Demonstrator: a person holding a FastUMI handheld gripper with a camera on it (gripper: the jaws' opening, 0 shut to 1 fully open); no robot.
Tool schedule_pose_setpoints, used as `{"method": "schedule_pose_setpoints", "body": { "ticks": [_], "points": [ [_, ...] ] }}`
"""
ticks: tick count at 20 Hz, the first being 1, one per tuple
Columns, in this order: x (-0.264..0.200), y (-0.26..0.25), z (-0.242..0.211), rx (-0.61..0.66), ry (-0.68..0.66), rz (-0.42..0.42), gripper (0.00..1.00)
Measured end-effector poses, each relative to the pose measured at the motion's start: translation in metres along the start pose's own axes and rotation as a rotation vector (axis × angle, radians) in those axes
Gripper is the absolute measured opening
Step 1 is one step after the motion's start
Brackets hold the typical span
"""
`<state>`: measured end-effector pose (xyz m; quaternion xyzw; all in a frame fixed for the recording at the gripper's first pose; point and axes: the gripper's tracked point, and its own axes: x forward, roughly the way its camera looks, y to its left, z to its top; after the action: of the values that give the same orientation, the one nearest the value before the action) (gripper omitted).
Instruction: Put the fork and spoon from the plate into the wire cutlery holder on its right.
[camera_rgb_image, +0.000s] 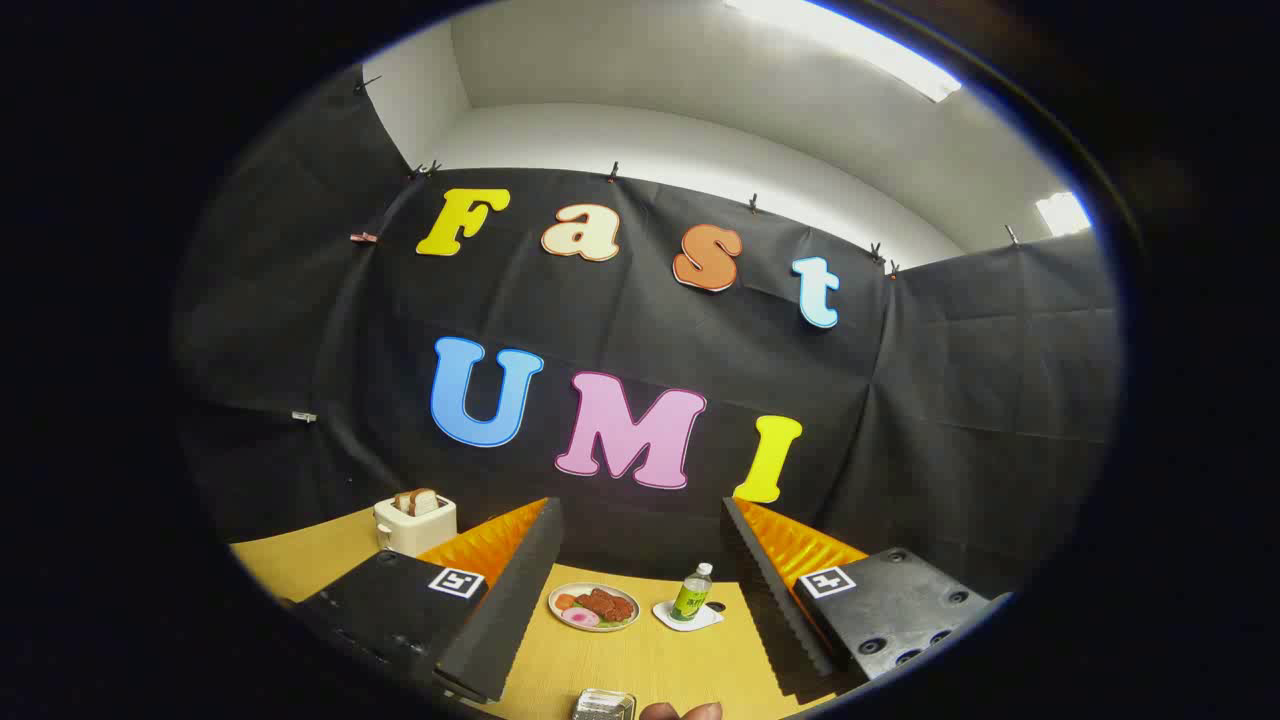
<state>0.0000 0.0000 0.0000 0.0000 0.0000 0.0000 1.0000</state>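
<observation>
At the very bottom of the frame, a metallic wire object (604, 705) is cut off by the edge, so only its top rim shows; it may be the cutlery holder, though too little is visible to be sure. Just to its right, rounded fingertips of a hand (682, 712) poke up, also cropped. The fork and spoon cannot be made out anywhere.

The gripper (642, 520) points forward and slightly upward toward the booth wall, its two fingers spread wide apart with nothing between them.

In the gap between the fingers, lower centre of the frame, a plate (594, 606) carrying toy food sits on the yellow wooden table (640, 660). To its right a small green bottle (691, 592) stands upright on a white coaster (688, 615). At lower left, beyond the left finger, a white toaster (415, 522) holds slices of bread. White walls and a ceiling light (850, 45) fill the upper part of the frame.
</observation>
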Motion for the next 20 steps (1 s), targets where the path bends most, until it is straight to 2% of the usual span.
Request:
{"method": "schedule_pose_setpoints", "body": {
  "ticks": [15,20],
  "points": [
    [0.008,0.002,-0.004,-0.002,0.004,0.004,0.98],
    [0.005,0.035,-0.028,0.024,0.095,0.096,0.98]
  ]
}}
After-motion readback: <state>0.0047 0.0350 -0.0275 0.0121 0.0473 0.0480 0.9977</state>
